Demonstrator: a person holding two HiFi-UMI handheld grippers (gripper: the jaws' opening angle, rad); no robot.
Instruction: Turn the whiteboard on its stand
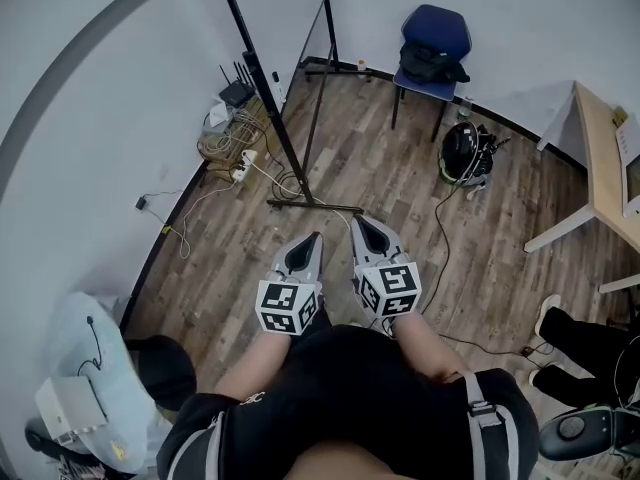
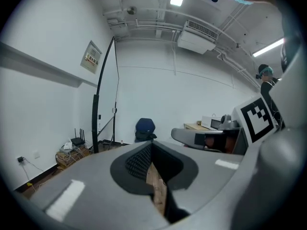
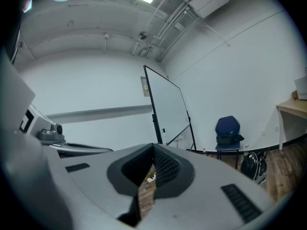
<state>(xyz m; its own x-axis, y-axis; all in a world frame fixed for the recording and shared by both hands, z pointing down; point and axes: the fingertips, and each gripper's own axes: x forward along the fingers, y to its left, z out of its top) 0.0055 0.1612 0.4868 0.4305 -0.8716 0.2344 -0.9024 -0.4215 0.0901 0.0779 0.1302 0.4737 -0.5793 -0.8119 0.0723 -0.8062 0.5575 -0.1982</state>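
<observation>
Showing 2 grippers: left gripper (image 1: 310,246) & right gripper (image 1: 365,226), both w/ jaws pressed together, nothing between. 1 whiteboard (image 3: 168,111): white panel, thin black frame, on black stand (image 1: 291,153), ahead near the wall (image 1: 80,168). 1 blue chair (image 1: 435,43) beyond.

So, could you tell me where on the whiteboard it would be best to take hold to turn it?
Probably the black side edge of the whiteboard, toward a corner. The panel is thin, flat and tilted on its stand, so a tool could come in from the side, jaws across its thickness. The left tool and right tool are shut and must open first.
</observation>
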